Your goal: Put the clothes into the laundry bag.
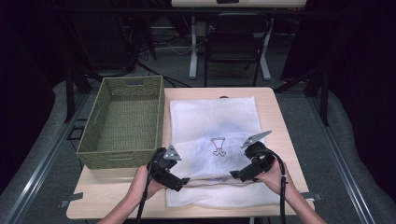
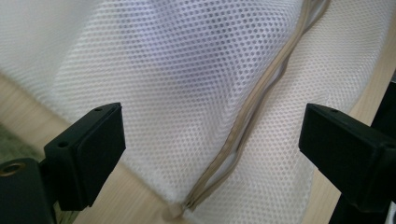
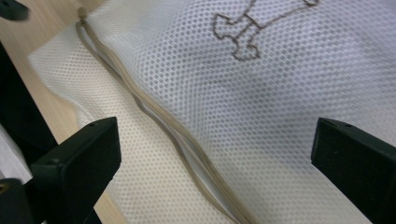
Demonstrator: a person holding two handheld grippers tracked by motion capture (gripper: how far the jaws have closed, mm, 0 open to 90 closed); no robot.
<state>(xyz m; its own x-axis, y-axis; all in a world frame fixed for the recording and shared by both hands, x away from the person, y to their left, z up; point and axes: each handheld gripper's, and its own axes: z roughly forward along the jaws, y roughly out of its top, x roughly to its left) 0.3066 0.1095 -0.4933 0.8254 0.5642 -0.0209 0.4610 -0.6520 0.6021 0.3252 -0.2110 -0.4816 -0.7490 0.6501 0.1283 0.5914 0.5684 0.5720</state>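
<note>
Flat on the tabletop (image 1: 273, 116) lies the white mesh bag (image 1: 212, 121), long axis running away from the person, zipper (image 2: 243, 126) crosswise at its near end. Both left tongs (image 1: 185, 180) and right tongs (image 1: 232, 174) gape wide over that zipper, holding nothing.

Both tools (image 1: 186, 181) (image 1: 233, 174) low, jaws wide apart

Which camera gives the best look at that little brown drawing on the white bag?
The right gripper view: the drawing is close and sharp on the mesh bag. In the high view it is tiny. The left gripper view has plain mesh.
</note>
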